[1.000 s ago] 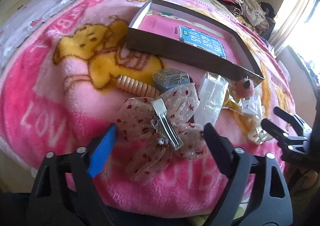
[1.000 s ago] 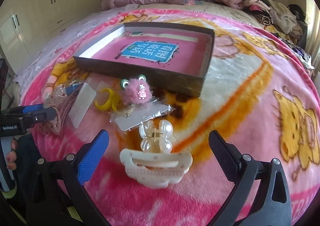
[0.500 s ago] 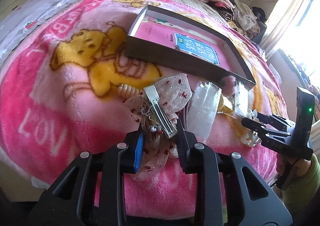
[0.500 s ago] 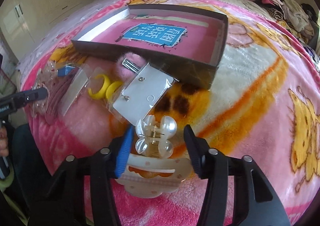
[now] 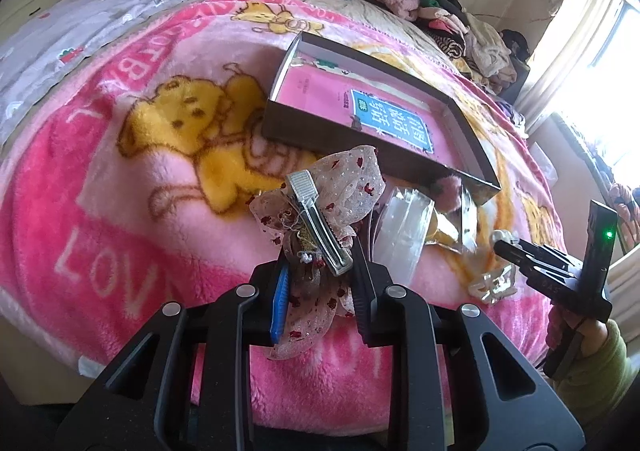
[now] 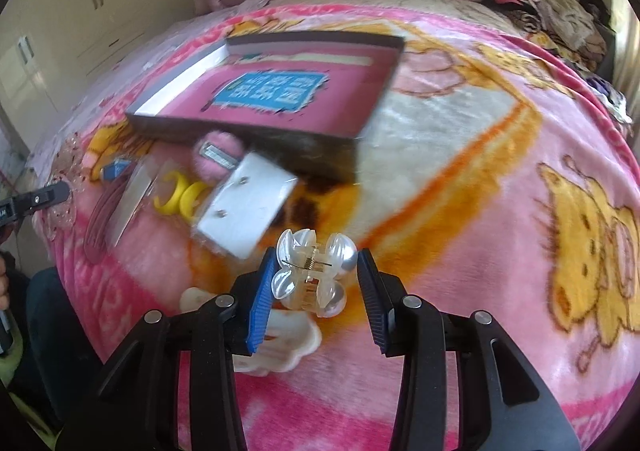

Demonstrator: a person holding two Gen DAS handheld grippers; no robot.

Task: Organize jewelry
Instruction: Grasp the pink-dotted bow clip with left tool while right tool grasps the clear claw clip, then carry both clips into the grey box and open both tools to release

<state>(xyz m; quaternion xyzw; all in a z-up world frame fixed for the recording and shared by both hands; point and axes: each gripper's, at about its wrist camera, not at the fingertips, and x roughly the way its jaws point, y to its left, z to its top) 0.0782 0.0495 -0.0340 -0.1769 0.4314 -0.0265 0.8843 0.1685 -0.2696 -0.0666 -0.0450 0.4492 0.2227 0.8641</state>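
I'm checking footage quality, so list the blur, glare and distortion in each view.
Left wrist view: sharp on the bow hair clip, window blown out white at the right edge, fisheye bending the blanket. Right wrist view: motion blur smears the box and card packet; the pearl claw clip stays sharp.

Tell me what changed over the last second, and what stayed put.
Both grippers went from wide open to gripping. The left gripper closed on the sheer bow hair clip and raised it off the blanket. The right gripper, its fingers closing, took the pearly claw clip, leaving the cream clip behind. The box and yellow rings stayed.
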